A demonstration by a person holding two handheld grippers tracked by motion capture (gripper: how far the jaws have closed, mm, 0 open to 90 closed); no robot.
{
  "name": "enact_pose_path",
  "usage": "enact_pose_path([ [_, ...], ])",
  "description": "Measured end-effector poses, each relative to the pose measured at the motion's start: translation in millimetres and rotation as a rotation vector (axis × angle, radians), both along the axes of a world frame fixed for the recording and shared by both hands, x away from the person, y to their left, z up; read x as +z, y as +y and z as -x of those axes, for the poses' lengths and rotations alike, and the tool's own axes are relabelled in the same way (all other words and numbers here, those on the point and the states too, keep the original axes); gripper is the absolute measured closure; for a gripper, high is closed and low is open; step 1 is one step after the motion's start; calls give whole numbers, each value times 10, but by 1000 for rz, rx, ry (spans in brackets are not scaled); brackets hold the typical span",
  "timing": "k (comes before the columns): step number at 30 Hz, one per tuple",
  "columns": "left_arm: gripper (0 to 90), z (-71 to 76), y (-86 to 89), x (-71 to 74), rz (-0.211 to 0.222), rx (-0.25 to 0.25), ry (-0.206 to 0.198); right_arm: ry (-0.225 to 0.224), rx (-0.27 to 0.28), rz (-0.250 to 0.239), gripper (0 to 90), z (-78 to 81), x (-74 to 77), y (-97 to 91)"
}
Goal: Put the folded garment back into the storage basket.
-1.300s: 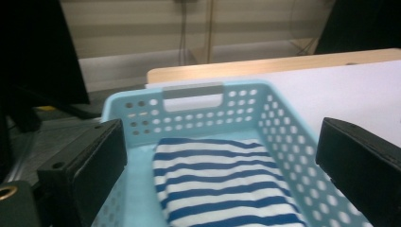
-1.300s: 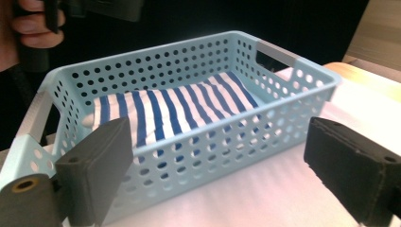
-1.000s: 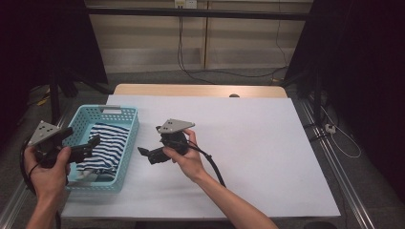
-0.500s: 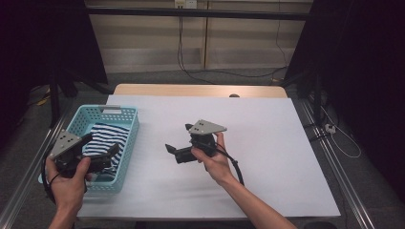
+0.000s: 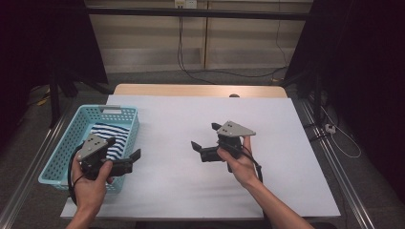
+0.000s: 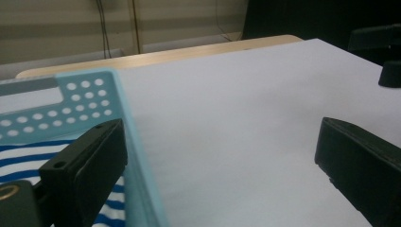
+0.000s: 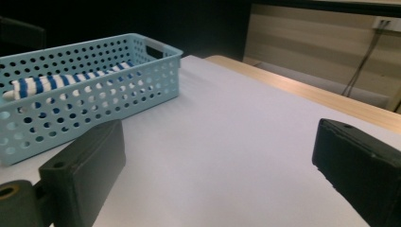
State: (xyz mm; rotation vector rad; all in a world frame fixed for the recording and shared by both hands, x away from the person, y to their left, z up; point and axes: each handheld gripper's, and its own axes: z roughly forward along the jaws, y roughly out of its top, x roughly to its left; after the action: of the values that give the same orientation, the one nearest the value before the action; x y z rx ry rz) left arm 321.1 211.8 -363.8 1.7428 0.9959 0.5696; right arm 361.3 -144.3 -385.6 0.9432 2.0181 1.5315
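**Both grippers empty beside the laundry basket**

The blue-and-white striped folded cloth [image 5: 109,137] lies inside the light-blue perforated plastic basket [image 5: 56,160], which stands at the left edge of the white worktop [image 5: 181,191]. The left gripper [image 5: 125,162] hangs over the basket's near right corner, its fingers [image 6: 85,170] spread wide and holding nothing; in the left gripper view one finger sits over the striped cloth and the other over the bare worktop, so the basket's right wall [image 6: 137,161] runs between them. The right gripper [image 5: 206,139] hovers near the middle of the worktop, well apart from the basket, fingers [image 7: 85,165] also wide and empty.

The likely trouble: lowering the left gripper from here could land a finger on the rim, tipping or shoving the light basket. Closing now would pinch the wall rather than the cloth.
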Motion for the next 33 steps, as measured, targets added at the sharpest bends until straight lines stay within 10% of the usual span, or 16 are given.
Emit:
enact_pose_path([
  [33,34,101,-441,-339,7,-75,-29,-56,-272,-45,30,765,-173,-1293],
])
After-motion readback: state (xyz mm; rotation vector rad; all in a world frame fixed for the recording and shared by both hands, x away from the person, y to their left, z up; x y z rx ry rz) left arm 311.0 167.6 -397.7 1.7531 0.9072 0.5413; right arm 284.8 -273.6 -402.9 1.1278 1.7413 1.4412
